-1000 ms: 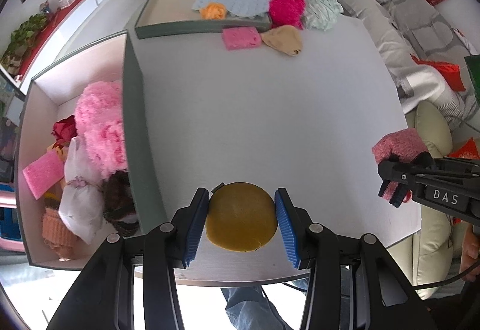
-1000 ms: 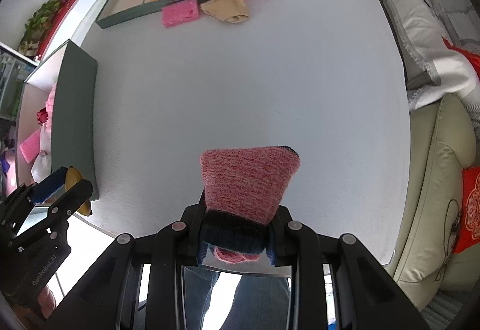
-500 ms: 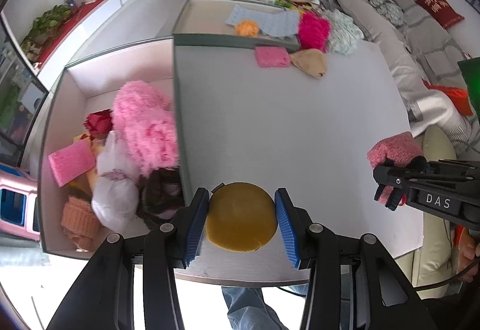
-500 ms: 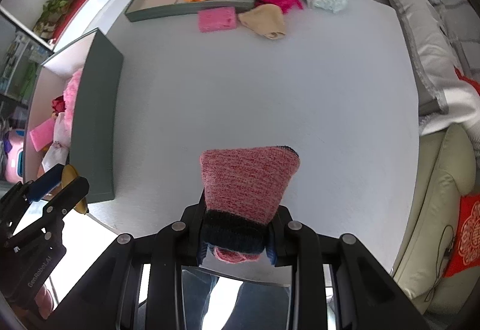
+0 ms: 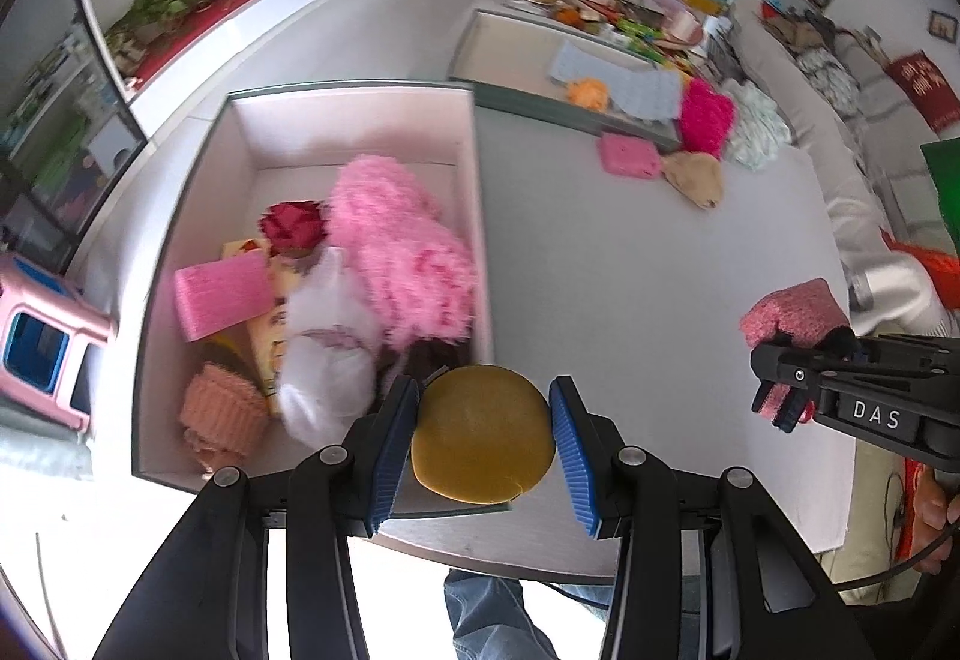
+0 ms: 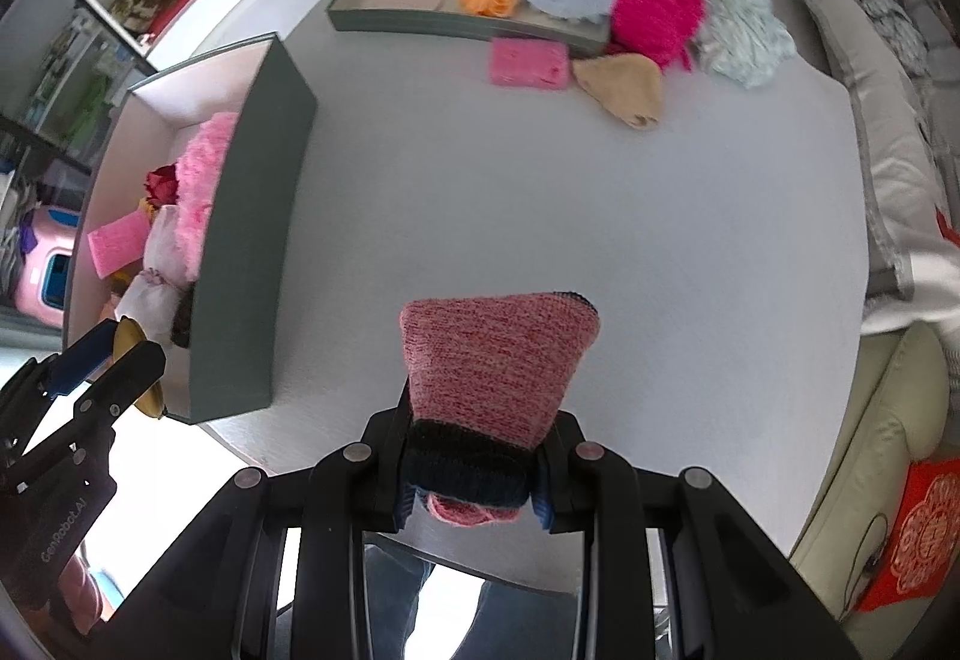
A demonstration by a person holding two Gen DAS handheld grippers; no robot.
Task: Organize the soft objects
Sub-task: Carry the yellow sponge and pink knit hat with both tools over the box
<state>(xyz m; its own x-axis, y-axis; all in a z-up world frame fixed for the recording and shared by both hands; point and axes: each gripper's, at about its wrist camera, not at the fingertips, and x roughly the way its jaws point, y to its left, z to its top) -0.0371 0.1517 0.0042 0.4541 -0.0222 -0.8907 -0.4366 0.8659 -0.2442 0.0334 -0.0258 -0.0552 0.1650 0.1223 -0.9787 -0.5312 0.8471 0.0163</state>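
I see a round mustard-yellow pad [image 5: 483, 435] held above the near right corner of the deep grey box [image 5: 180, 312], which already holds a fluffy pink bundle [image 5: 402, 252], a pink sponge [image 5: 222, 294] and a white pouch [image 5: 327, 366]. To the right, a pink knitted sleeve with a dark cuff [image 6: 498, 360] hangs over the white table [image 6: 540, 192]. Far off lie another pink sponge [image 6: 528, 63] and a tan cap [image 6: 624, 90].

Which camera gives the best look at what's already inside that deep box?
The left wrist view: it looks down into the box, showing its pink fluff, pink sponge and white bundle. The right wrist view sees mostly the box's grey outer wall, with a sliver of contents.
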